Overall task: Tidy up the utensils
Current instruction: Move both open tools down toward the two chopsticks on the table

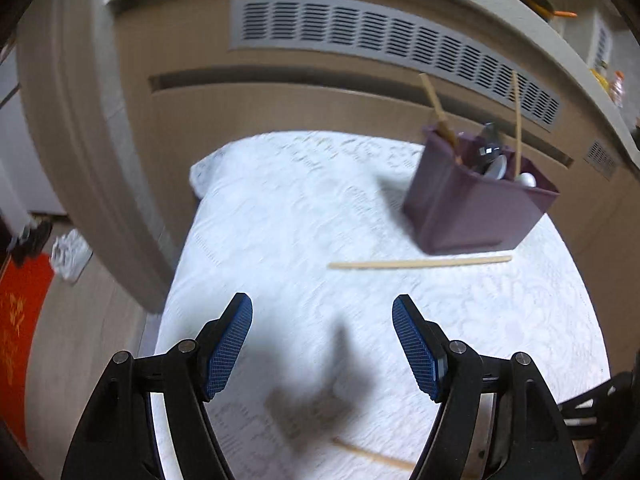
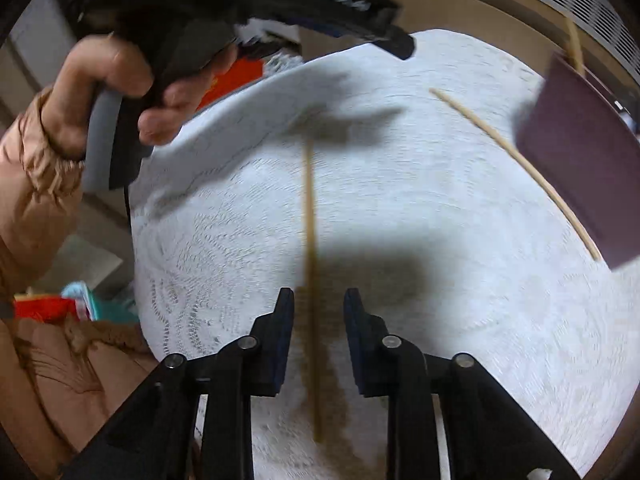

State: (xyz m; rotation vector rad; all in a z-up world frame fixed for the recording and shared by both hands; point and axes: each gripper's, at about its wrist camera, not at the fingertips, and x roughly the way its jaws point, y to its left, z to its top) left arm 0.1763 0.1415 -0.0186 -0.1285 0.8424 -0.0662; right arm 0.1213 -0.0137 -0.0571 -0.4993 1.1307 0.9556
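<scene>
On the white lace-covered counter [image 2: 440,280], one chopstick [image 2: 310,264] lies between my right tool [image 2: 318,300]'s narrowly parted, not yet pinching jaws, so I should centre, lower and squeeze, then carry it to the purple bin [image 1: 476,204], my left tool [image 1: 322,312] spread empty.

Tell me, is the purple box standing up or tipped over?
Standing up: the purple plastic box sits on its base on the white tablecloth, its opening facing upward.
</scene>
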